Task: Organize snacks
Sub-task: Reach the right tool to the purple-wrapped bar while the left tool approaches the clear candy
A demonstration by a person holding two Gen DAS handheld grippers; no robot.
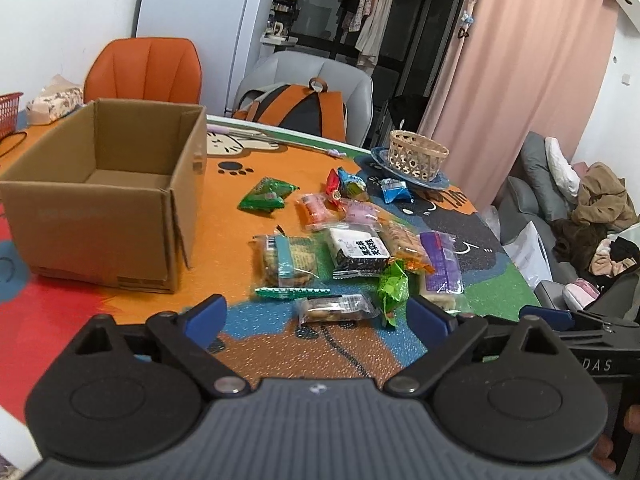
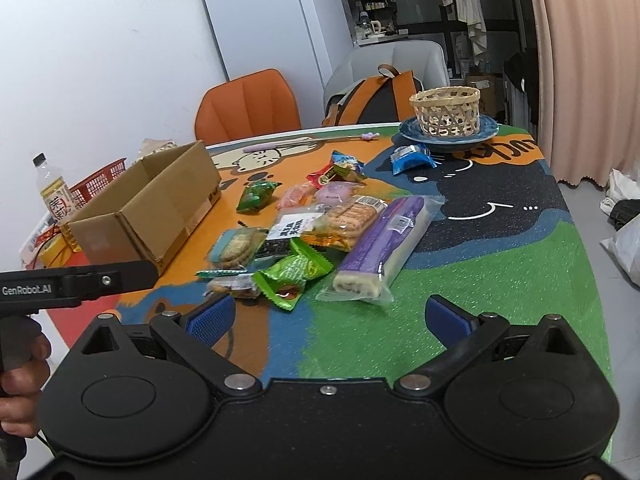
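Now both grippers are hovering with fingers spread wide, gripping nothing: left gripper [image 1: 316, 316] facing the snack packets [image 1: 352, 248] heaped on the table [image 1: 120, 304], empty cardboard box [image 1: 100, 196] waiting at ten o'clock, right gripper [image 2: 330, 320] alongside.

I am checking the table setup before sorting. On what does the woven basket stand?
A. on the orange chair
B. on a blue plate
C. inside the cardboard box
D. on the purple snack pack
B: the woven basket stands on the blue plate at the table's far end.
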